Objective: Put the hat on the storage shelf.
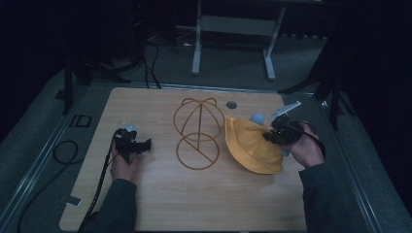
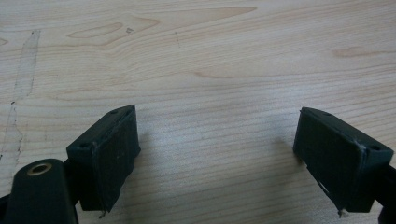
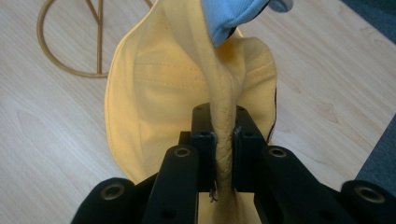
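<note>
A yellow cloth hat (image 1: 250, 144) with a pale blue part (image 1: 256, 117) hangs partly lifted at the right of the wooden table (image 1: 160, 204). My right gripper (image 1: 271, 135) is shut on the hat's brim; in the right gripper view the brim (image 3: 223, 140) is pinched between the two black jaws, with the hat's crown (image 3: 154, 84) spreading beyond them. A gold wire hat stand (image 1: 198, 131) stands at the table's middle, just left of the hat. My left gripper (image 1: 148, 143) rests low at the left, open, with bare wood between its fingers (image 2: 109, 154).
A round hole (image 1: 231, 104) lies in the table behind the hat. A black cable (image 1: 99, 179) trails from the left gripper past the table's front left. A grey frame (image 1: 233, 36) stands on the floor beyond the table.
</note>
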Demonstrator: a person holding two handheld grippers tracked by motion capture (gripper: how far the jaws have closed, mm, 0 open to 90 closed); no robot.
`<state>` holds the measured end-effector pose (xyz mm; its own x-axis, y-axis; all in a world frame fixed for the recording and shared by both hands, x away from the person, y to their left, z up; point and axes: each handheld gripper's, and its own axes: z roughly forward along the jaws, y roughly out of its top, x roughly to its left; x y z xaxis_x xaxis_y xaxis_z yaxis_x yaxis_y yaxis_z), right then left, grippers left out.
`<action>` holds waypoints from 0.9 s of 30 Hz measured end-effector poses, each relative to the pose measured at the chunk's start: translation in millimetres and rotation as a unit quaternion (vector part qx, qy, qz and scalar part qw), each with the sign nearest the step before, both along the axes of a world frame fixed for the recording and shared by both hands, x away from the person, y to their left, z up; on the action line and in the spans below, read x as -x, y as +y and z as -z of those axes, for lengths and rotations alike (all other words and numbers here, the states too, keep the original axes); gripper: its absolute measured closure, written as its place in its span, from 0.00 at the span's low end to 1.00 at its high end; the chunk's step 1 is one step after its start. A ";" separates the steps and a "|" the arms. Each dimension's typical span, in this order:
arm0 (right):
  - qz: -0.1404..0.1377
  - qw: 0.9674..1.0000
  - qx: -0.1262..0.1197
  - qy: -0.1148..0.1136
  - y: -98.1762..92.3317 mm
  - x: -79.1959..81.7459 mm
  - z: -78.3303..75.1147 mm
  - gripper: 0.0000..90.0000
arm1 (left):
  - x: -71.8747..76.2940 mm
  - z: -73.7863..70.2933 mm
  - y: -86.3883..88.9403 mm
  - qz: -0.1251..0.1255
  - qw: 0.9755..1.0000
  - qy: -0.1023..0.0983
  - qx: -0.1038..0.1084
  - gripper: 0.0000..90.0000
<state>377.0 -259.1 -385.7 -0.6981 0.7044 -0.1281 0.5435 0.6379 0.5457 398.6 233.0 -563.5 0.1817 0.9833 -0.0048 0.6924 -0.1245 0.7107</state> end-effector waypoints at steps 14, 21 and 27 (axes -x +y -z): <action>0.029 0.998 -0.042 -0.044 -13.0 4.7 -15.8 0.92 | 0.0 0.0 0.1 0.000 1.000 0.000 -0.001 0.16; 0.031 0.996 -0.059 -0.059 -15.6 7.1 -24.6 0.92 | 0.0 0.1 0.0 0.000 1.000 -0.001 0.000 0.16; 0.029 0.994 -0.079 -0.066 -19.1 8.8 -28.5 0.92 | 0.0 0.1 0.0 0.000 1.000 -0.001 -0.001 0.16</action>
